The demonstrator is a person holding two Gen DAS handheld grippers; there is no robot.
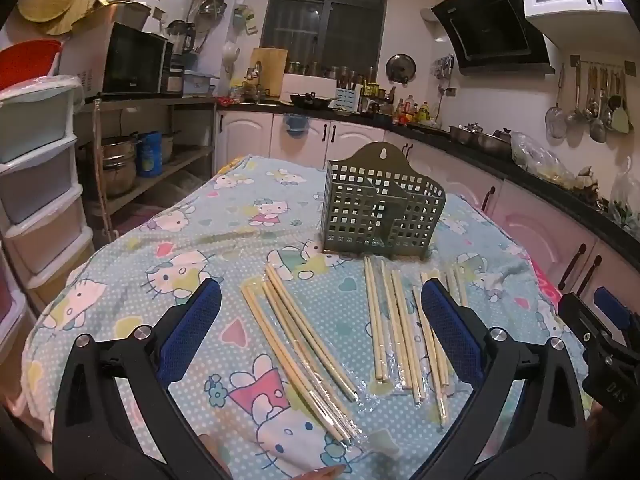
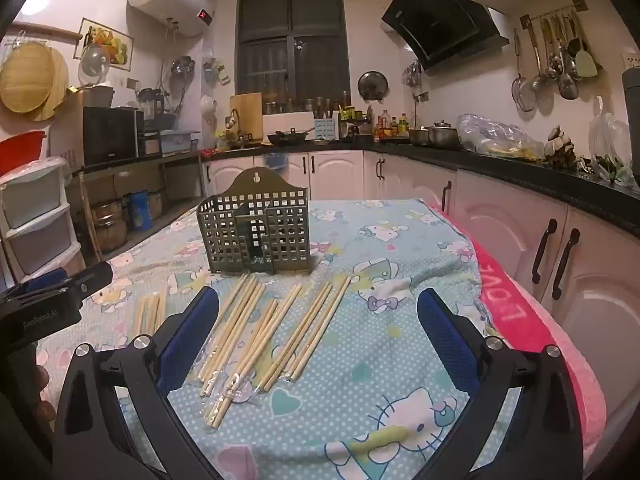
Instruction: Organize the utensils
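Left wrist view: left gripper [image 1: 320, 312] spread, empty, above wrapped chopsticks [image 1: 304, 344] lying on the cloth [image 1: 160, 248] — a pinch mid-shaft, across one bundle, should lift cleanly. Right wrist view: right gripper [image 2: 318, 316] spread, empty; more chopsticks [image 2: 256, 332] before the holder [image 2: 256, 232] — compartments apparently empty.

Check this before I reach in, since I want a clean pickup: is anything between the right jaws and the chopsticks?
Nothing visible. The right gripper is open above the chopsticks, which lie loose on the tablecloth before the holder.
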